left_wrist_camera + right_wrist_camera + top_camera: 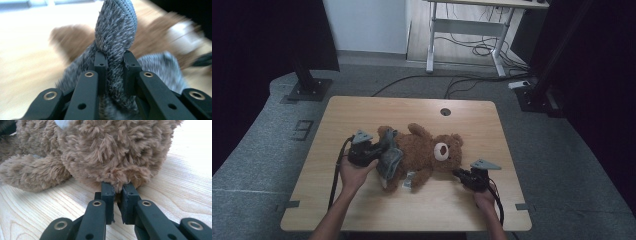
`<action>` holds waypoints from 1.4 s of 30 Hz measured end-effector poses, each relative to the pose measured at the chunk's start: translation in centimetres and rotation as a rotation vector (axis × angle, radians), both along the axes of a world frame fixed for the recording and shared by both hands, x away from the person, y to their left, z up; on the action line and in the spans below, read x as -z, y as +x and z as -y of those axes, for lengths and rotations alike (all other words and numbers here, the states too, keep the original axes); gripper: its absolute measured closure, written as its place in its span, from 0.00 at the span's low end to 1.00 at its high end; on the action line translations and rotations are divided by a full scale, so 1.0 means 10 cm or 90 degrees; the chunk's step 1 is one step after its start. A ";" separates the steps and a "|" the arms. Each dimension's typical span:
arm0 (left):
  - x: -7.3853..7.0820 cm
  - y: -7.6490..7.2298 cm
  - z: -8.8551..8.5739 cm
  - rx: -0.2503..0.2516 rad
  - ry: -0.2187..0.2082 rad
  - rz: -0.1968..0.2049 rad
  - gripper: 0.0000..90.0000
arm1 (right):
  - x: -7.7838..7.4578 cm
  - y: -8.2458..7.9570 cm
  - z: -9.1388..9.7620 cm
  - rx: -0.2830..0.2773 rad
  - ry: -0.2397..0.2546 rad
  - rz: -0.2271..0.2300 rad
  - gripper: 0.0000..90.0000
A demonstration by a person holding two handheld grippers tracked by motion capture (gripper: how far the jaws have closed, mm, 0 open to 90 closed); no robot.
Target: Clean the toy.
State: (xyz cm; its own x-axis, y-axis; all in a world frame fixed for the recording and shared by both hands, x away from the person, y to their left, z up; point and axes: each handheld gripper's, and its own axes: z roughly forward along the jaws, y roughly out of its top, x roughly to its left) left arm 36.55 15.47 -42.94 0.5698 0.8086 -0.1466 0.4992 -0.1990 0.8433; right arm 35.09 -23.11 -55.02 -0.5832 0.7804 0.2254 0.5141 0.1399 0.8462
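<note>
A brown teddy bear [424,152] lies on its back across the wooden table [362,112], head toward the right. A grey knitted garment [389,160] sits around its legs. My left gripper [379,150] is shut on a fold of that garment [115,30], which stands up between the jaws of the left gripper [115,61]; the bear [72,37] is a blur behind it. At the bear's head, my right gripper [457,173] is low on the table. In its own view the right gripper [117,192] is shut on a tuft of the bear's fur [112,150], likely an ear.
A small white tag [408,181] lies by the bear's lower leg. A round cable hole [445,111] is near the table's far edge. Black stands [307,85] [537,95] flank the table, and a desk frame [464,30] with floor cables stands behind.
</note>
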 end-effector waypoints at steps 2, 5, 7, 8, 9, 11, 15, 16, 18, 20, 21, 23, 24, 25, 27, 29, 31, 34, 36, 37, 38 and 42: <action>-0.13 0.02 0.23 0.027 0.001 0.018 0.85 | 0.00 0.00 0.00 0.000 0.000 0.000 0.92; -0.22 0.12 0.64 0.071 0.009 0.015 0.85 | 0.00 0.00 0.00 0.001 0.002 -0.002 0.92; -0.22 0.21 0.92 0.094 0.027 0.010 0.85 | 0.00 0.00 0.00 0.000 0.003 -0.002 0.92; -0.20 0.25 1.06 0.104 0.033 0.006 0.85 | 0.00 0.00 0.00 0.000 0.004 -0.002 0.92; -0.18 0.29 1.18 0.114 0.040 0.002 0.85 | 0.00 0.00 0.00 0.001 0.006 -0.002 0.92; -0.12 0.37 1.39 0.127 0.048 -0.005 0.85 | 0.01 0.00 0.00 0.002 0.006 -0.001 0.92; -0.07 0.58 1.67 0.136 0.042 -0.020 0.85 | 0.01 -0.01 0.00 0.002 0.005 0.001 0.92; -0.07 0.64 1.70 0.133 0.040 -0.026 0.85 | 0.01 -0.01 0.00 0.003 0.007 0.002 0.92; -0.04 0.74 1.76 0.129 0.043 -0.034 0.85 | 0.01 -0.01 0.00 0.003 0.007 0.003 0.92; 0.03 0.79 1.82 0.138 0.053 -0.048 0.85 | 0.01 0.00 0.01 0.002 0.009 0.002 0.92; 0.08 0.80 1.85 0.150 0.061 -0.062 0.85 | 0.01 0.00 0.01 0.001 0.009 0.000 0.92; 0.17 0.78 1.89 0.167 0.053 -0.072 0.85 | 0.01 0.00 0.00 0.001 0.004 -0.004 0.93; 0.19 0.76 1.91 0.174 0.053 -0.069 0.85 | 0.01 0.01 -0.01 0.000 -0.002 -0.006 0.93; 0.19 0.74 1.91 0.177 0.054 -0.066 0.85 | 0.01 0.01 -0.01 -0.002 -0.006 -0.006 0.93; 0.17 0.69 1.90 0.181 0.055 -0.063 0.85 | 0.01 0.01 -0.02 -0.003 -0.009 -0.006 0.93; 0.15 0.64 1.88 0.187 0.045 -0.062 0.85 | 0.01 0.00 -0.02 -0.004 -0.007 -0.008 0.93; 0.14 0.60 1.84 0.194 0.041 -0.059 0.85 | 0.01 -0.01 -0.03 -0.003 -0.007 -0.008 0.93; 0.12 0.51 1.82 0.208 0.041 -0.053 0.85 | 0.01 0.00 -0.03 0.001 -0.004 -0.010 0.93; 0.11 0.43 1.83 0.222 0.043 -0.048 0.85 | 0.01 0.00 -0.03 0.003 -0.004 -0.011 0.93; 0.11 0.39 1.83 0.232 0.049 -0.045 0.85 | 0.01 0.01 -0.03 0.004 -0.002 -0.011 0.93; 0.12 0.35 1.84 0.239 0.055 -0.042 0.85 | 0.01 0.01 -0.02 0.006 0.000 -0.012 0.93; 0.22 0.19 1.83 0.267 0.070 -0.035 0.85 | 0.01 0.01 -0.02 0.008 0.002 -0.017 0.93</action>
State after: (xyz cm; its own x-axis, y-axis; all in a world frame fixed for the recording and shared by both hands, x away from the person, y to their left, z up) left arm 38.43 -2.86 -45.17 0.8461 0.5213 -0.1112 0.3992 -0.4814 0.7804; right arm 35.19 -22.88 -55.16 -0.5674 0.7866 0.2434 0.5378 0.1303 0.8329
